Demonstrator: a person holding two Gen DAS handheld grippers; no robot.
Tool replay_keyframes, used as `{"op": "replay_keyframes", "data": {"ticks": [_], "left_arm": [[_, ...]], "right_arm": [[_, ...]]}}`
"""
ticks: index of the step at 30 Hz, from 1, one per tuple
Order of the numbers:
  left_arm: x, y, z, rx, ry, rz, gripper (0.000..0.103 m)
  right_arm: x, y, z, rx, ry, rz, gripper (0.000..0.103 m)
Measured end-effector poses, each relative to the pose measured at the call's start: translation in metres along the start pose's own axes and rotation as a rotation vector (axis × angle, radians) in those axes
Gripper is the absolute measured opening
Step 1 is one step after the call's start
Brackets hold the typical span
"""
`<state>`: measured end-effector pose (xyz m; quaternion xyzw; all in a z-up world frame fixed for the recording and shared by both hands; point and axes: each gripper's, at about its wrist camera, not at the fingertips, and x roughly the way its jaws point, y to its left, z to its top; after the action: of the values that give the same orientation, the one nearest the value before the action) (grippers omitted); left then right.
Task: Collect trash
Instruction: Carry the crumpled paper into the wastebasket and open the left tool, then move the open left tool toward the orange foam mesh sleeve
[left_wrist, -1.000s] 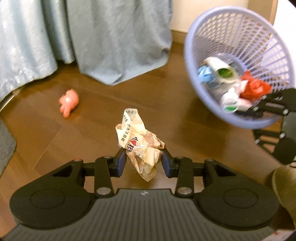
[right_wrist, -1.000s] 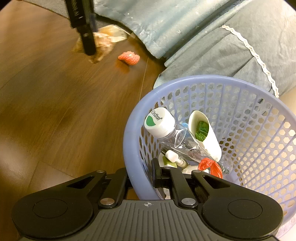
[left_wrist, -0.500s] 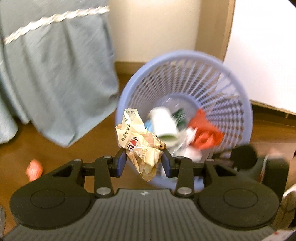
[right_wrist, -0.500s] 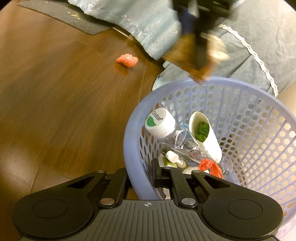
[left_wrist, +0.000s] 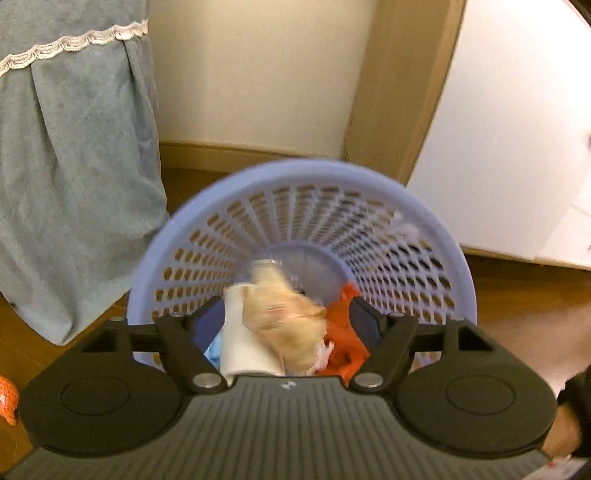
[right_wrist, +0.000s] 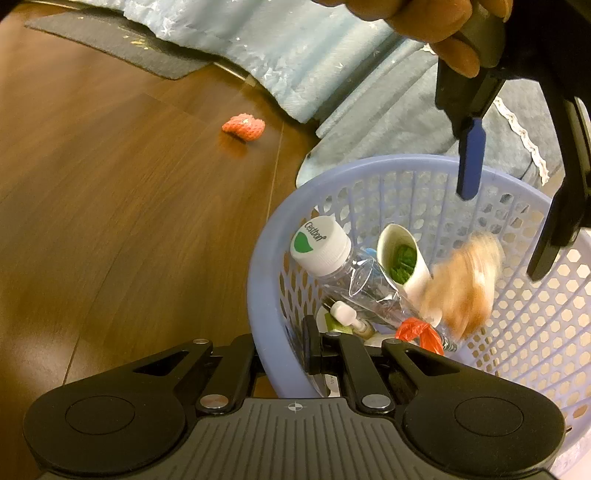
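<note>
Your left gripper (left_wrist: 284, 317) is spreading its jaws, the wrapper (right_wrist: 461, 284) falling free; keep your right gripper (right_wrist: 284, 354) clamped on the basket (right_wrist: 258, 280) rim, steady.

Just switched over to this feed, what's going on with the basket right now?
A person is collecting trash. The right tongs are shut on the rim of the lavender basket, holding it tilted. The left tongs have just been opening above it, and the crumpled paper wrapper is dropping free, blurred, onto the plastic bottle and other trash. An orange scrap still lies on the wood floor.
</note>
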<state>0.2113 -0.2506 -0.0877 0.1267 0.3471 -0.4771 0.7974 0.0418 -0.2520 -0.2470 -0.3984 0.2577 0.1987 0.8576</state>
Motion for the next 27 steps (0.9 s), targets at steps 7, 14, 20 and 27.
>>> {"op": "replay_keyframes", "data": {"ticks": [7,14,20,27], "left_arm": [[-0.025,0.021,-0.015,-0.013,-0.016,0.074,0.070],[-0.056,0.062,-0.073,-0.081,0.054,0.213,0.070],[-0.081,0.094,-0.117,-0.173,0.108,0.303,0.070],[-0.100,0.110,-0.147,-0.202,0.138,0.382,0.070]], "right_arm": [[0.000,-0.004,0.002,0.007,0.001,0.002,0.003],[0.007,-0.005,0.006,-0.001,0.012,0.007,0.004],[0.009,-0.003,0.009,0.003,0.025,0.007,0.004],[0.013,-0.001,0.016,0.001,0.042,-0.007,0.004]]}}
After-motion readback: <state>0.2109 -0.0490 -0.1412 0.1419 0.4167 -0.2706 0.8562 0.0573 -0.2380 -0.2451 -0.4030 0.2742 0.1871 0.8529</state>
